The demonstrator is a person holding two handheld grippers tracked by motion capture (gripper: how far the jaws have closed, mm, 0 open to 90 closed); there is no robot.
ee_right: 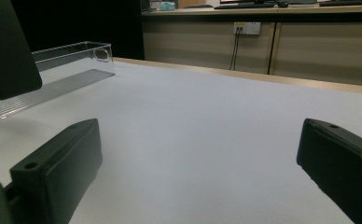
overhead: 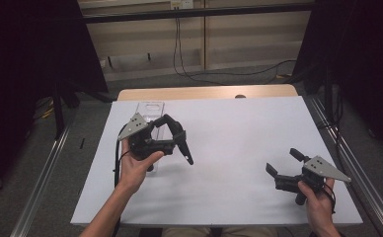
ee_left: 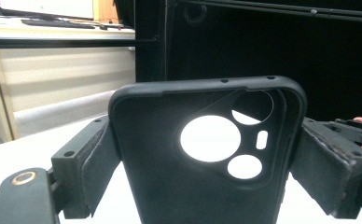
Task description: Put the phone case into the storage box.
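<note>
Matte black phone case [ee_left: 207,158], rubbery, round camera cutouts, stands clamped between the left gripper [ee_left: 207,177]'s padded jaws. Right gripper [ee_right: 198,172] gapes wide, holding nothing, clear ribbed tray [ee_right: 53,84] beyond it.

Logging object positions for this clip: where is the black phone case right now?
The black phone case is clamped between the left gripper jaws, held above the table's left side, beside the clear plastic tray.

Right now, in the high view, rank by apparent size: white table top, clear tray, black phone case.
1. White table top, by far.
2. Clear tray, partly hidden.
3. Black phone case, seen edge-on in the left claw; ranking with the tray unsure.
</note>
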